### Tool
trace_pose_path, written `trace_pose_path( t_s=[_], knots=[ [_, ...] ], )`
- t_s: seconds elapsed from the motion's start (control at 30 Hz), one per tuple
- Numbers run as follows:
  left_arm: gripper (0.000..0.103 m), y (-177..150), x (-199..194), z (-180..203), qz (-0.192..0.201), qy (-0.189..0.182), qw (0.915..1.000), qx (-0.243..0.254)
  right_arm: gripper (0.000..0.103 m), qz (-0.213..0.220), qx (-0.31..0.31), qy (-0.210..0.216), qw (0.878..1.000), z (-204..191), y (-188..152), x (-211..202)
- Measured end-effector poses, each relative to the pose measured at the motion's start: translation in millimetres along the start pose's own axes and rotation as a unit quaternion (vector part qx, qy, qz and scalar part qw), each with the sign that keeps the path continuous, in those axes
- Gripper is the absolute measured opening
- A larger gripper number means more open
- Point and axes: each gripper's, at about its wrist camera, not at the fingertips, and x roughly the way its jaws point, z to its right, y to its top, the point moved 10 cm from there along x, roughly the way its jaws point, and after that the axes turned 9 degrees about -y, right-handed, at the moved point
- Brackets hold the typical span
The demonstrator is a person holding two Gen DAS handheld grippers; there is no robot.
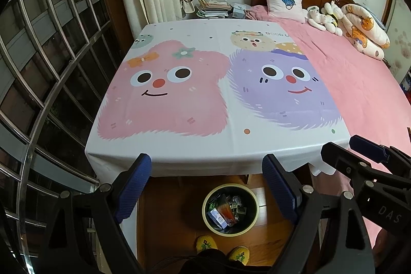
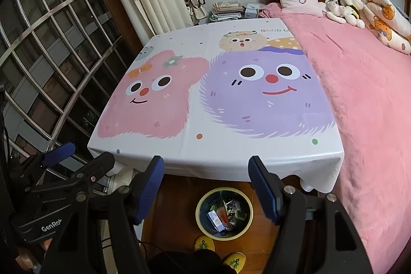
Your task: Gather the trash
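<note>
A person stands at the near edge of a table [image 1: 179,153] draped in a cartoon-monster cloth, a two-finger claw in each hand, both held above the floor with nothing between their blue pads. Going left to right: a barred window fills the left of the room; the left gripper [image 1: 206,186] hangs with jaws spread wide and released; beside it, the right gripper [image 2: 205,186] is likewise spread and empty, its partner showing at the lower left of its own view. Below and between them, on the wooden floor just near the table's edge, sits the round bin [image 1: 208,220], the task's trash already lying inside it: crumpled wrappers, a small white-and-blue carton and an orange packet, jumbled together. No loose litter shows on the tablecloth, so the collecting looks close to finished. The risks from here are modest, as judged: a claw swung low could clip the bin's rim and tip its contents onto the floor, or a slippered foot [image 1: 205,244] just near it could nudge it over; a jaw could also snag the overhanging cloth. To the right, the pink bed [image 1: 359,84] holds only pillows and soft toys.
</note>
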Motion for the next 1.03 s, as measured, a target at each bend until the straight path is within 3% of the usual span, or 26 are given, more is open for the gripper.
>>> trace_pose_path(
  t_s=[1.03],
  knots=[
    [0.087, -16, -7, 4, -0.007, -0.006, 0.9999, 0.009, 0.068, -0.001, 0.002, 0.002, 1.000, 3, -13, -7]
  ],
)
